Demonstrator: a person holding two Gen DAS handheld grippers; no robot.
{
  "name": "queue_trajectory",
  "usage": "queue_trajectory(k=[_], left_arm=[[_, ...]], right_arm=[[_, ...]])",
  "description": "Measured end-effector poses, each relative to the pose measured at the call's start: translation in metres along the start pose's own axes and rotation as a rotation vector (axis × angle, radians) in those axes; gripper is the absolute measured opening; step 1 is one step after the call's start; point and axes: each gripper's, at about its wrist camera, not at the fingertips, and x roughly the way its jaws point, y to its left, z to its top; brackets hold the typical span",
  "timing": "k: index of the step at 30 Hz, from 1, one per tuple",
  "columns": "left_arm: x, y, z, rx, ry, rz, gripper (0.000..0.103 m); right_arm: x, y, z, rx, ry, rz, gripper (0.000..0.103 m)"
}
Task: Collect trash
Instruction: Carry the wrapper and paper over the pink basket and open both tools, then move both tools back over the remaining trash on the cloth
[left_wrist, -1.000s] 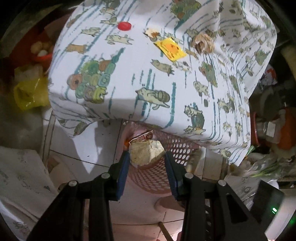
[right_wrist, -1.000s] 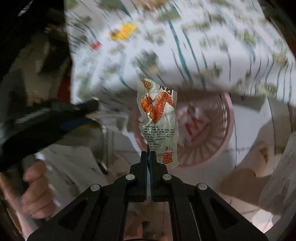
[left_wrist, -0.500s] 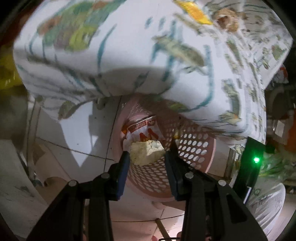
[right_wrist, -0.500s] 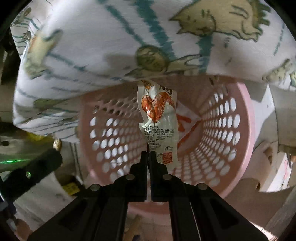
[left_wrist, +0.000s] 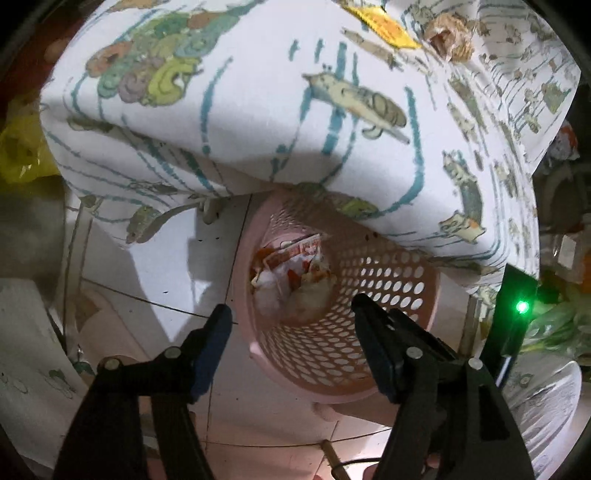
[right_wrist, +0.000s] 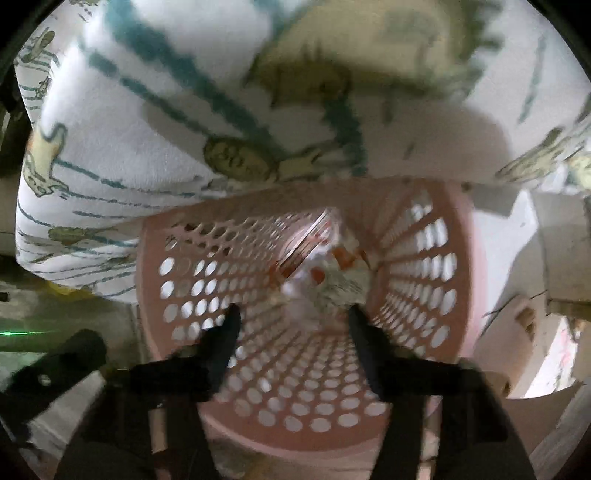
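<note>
Left gripper (left_wrist: 290, 308) and right gripper (right_wrist: 293, 310), jaws opening and empty, above pink perforated basket (left_wrist: 388, 325) at frame centre; snack wrappers (left_wrist: 295, 258) lie inside.

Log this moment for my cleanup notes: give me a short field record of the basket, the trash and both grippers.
basket: pink perforated basket on the tiled floor, partly under the tablecloth
in basket: red-and-white wrapper and crumpled pale wad at the bottom
left gripper: above the basket, fingers opening, nothing between them
right gripper: over the basket mouth, fingers opening, nothing between them
still on tablecloth: yellow packet, crumpled brownish scrap
</note>
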Motion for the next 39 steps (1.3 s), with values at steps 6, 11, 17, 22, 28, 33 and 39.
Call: queue_trajectory(k=[6, 11, 17, 22, 28, 33, 39], left_arm=[[-0.03, -0.008, -0.006, 0.031, -0.073, 0.054, 0.067], [-0.086, -0.027, -0.007, 0.109, -0.238, 0.11, 0.067], [-0.152, -0.037, 0.0, 0.156, -0.408, 0.124, 0.069], [-0.186, -0.044, 0.007, 0.218, -0.501, 0.191, 0.073], [-0.209, -0.05, 0.008, 0.255, -0.555, 0.191, 0.086], [-0.229, -0.057, 0.006, 0.275, -0.639, 0.165, 0.1], [-0.248, -0.069, 0.022, 0.299, -0.716, 0.167, 0.103]], right_arm=[[-0.023, 0.006, 0.004, -0.009, -0.056, 0.001, 0.065], [-0.068, 0.028, 0.01, -0.096, -0.186, -0.064, 0.065], [-0.13, 0.043, 0.007, -0.116, -0.322, -0.03, 0.065], [-0.177, 0.053, 0.012, -0.128, -0.425, -0.005, 0.069], [-0.215, 0.057, 0.015, -0.171, -0.519, -0.021, 0.069], [-0.223, 0.055, 0.019, -0.192, -0.532, -0.019, 0.069], [-0.223, 0.048, 0.021, -0.189, -0.537, -0.058, 0.07]])
